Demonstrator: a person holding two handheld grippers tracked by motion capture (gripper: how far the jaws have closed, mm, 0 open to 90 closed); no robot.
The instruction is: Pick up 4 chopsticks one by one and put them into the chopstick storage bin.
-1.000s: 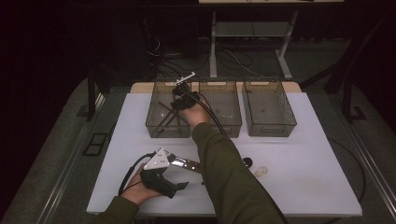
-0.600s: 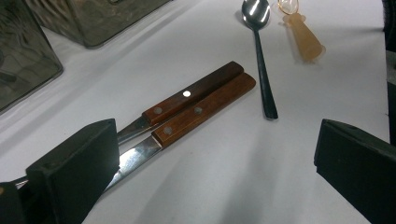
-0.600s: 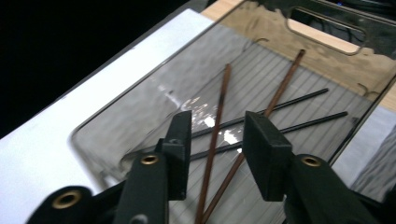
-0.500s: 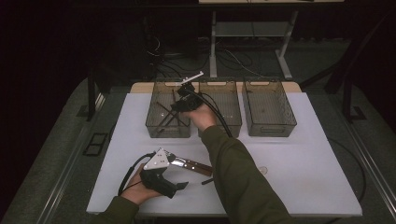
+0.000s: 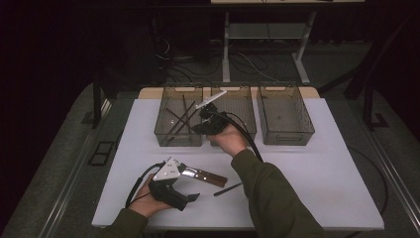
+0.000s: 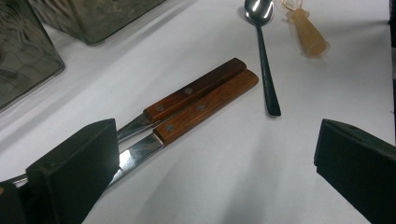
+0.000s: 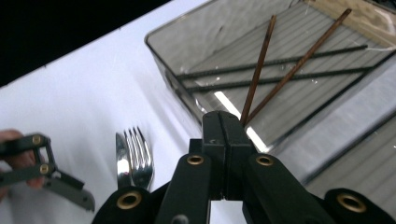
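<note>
Right gripper [image 5: 210, 119] sits mid-frame over the left bin [image 5: 179, 134], jaws just closed, flat together on nothing; chopsticks [image 5: 179, 119] lie inside that bin. Left gripper [image 5: 190, 184] at lower left has jaws wide apart around two wooden-handled knives [image 6: 201, 100], spoon [image 6: 264, 60] just beside, fork [image 7: 138, 158] nearby.

Left tongs [image 5: 194, 184]: black, jaws spread wide, held low at the near edge, hand [image 5: 148, 198] gripping the body. Right tongs [image 7: 226, 135]: jaws just closed, pressed together, nothing between; dark-sleeved arm extended forward.
</note>
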